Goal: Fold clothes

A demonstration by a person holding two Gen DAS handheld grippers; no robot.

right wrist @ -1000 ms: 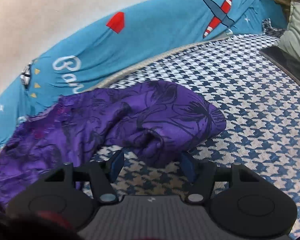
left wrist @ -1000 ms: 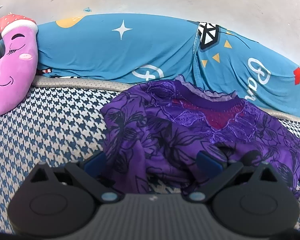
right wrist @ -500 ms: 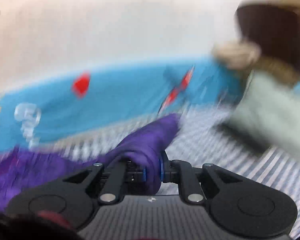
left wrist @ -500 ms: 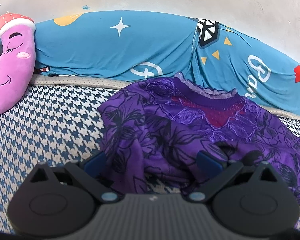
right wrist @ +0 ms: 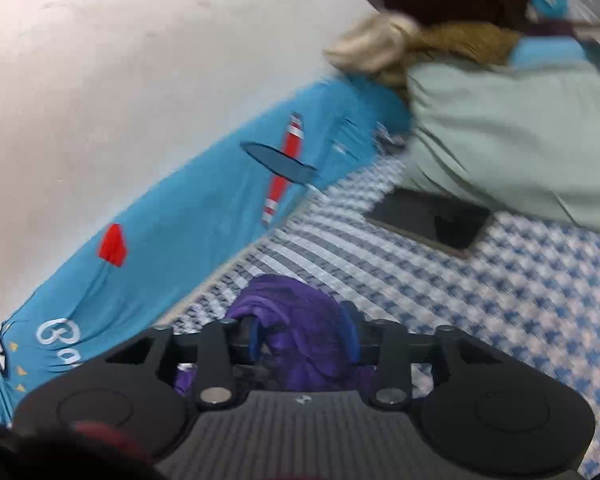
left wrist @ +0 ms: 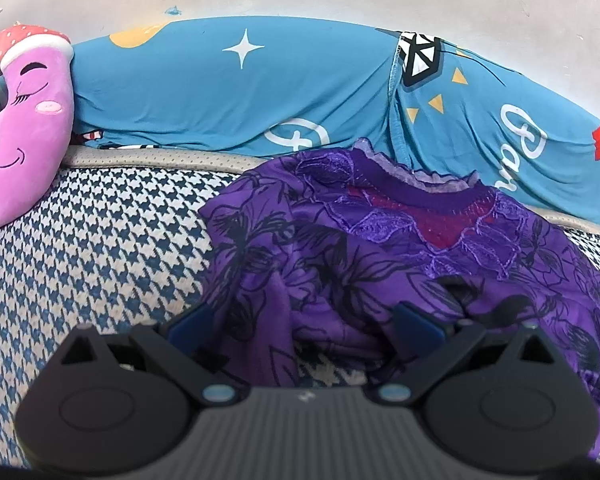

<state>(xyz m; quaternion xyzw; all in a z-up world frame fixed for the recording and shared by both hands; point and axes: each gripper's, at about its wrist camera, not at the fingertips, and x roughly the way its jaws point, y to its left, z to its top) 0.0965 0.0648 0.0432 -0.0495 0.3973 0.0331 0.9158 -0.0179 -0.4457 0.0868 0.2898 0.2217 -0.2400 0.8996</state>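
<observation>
A purple flower-print garment [left wrist: 380, 248] with a lace neckline lies crumpled on the houndstooth bed cover [left wrist: 100, 260]. My left gripper [left wrist: 302, 326] stands open low over its near hem, and a fold of cloth lies between the blue pads without being pressed. In the right wrist view a bunched end of the garment [right wrist: 296, 308] fills the gap of my right gripper [right wrist: 302, 340]. Its jaws are opening, but the cloth still touches both pads and is raised off the bed.
A long blue printed bolster [left wrist: 240, 112] runs along the wall behind the garment. A pink moon plush [left wrist: 24, 120] leans at the far left. On the right side lie a pale green pillow [right wrist: 500, 144] and a dark flat phone [right wrist: 432, 220].
My right gripper closed on the garment's end, lifted it and swung it toward the green pillow while rolling; its jaws now stand wider than half a second ago. The left gripper stayed put.
</observation>
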